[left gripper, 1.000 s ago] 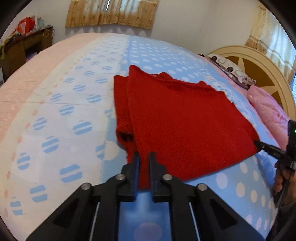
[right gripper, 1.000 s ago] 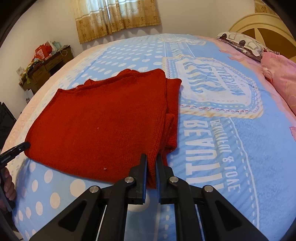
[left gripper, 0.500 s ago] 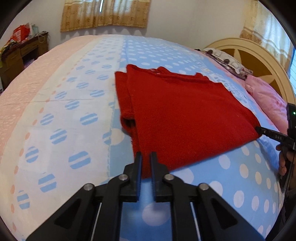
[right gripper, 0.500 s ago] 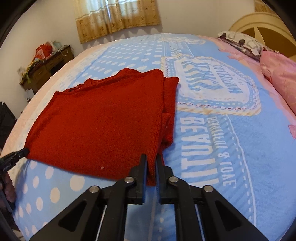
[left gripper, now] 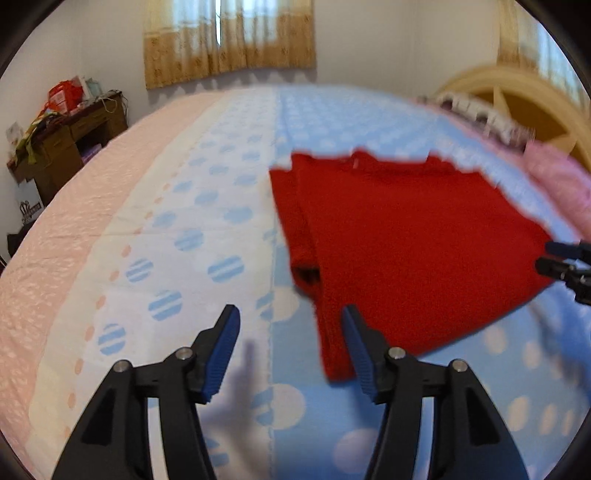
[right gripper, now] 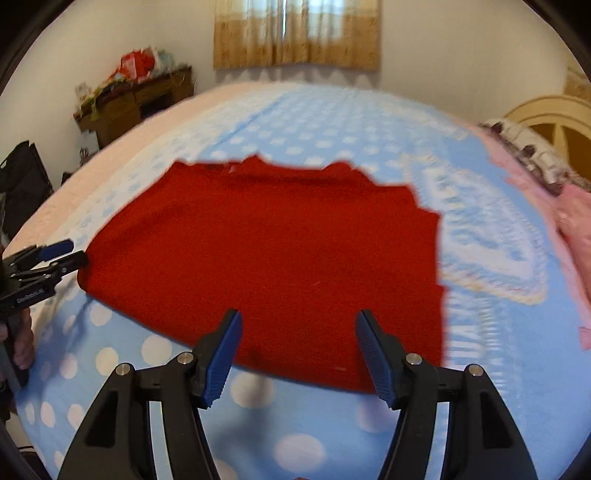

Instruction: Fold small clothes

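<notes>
Red sweater [right gripper: 280, 258] lies folded flat on bed [left gripper: 177, 229]; left gripper [left gripper: 291, 350] and right gripper [right gripper: 297, 354] jaws opening, nothing pinched (near hem released, likely so fold settles); next fold probably follows

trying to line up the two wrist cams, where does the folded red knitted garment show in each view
Left wrist view: the folded red knitted garment fills the centre-right, its near corner beside the right finger of the left gripper.
Right wrist view: the garment spreads across the centre, beyond the right gripper.
Shared landmark: the tan patterned window curtain at top.
</notes>
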The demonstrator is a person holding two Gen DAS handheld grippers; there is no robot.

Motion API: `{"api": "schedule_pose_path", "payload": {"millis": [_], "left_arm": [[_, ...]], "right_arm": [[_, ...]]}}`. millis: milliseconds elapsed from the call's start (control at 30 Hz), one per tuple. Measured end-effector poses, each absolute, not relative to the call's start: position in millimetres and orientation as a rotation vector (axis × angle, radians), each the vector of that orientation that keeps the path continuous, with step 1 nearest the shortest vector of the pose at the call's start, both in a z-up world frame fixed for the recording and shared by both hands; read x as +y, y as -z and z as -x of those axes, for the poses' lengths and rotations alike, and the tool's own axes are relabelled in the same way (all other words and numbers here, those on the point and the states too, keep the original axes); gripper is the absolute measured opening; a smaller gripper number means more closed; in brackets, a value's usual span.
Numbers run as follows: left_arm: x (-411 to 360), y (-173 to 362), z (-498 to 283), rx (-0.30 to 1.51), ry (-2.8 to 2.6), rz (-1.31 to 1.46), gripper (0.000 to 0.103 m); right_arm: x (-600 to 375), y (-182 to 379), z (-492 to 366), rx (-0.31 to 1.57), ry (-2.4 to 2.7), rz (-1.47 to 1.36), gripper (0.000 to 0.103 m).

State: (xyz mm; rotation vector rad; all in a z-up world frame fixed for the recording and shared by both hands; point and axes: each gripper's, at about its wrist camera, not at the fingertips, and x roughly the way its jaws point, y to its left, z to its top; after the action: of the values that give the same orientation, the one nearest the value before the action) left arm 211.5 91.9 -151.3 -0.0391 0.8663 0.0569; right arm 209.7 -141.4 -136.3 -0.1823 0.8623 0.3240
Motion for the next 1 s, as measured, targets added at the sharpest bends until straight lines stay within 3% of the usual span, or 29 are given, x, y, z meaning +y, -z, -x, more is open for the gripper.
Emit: {"api": "schedule_pose_path", "payload": {"millis": [133, 367, 1000], "left_arm": [[97, 158, -211, 0.885, -0.044, 0.065, 0.068], [118, 144, -193, 0.816, -0.063, 0.145, 0.075], [170, 149, -191, 0.841, -0.159, 0.192, 0.076]], "right_arm": [[-132, 171, -220, 0.928, -0.289, 0.226, 0.064], [-105, 152, -203, 0.846, -0.281, 0.321, 0.064], [62, 173, -141, 0.684, -0.538, 0.656, 0.065]]}}
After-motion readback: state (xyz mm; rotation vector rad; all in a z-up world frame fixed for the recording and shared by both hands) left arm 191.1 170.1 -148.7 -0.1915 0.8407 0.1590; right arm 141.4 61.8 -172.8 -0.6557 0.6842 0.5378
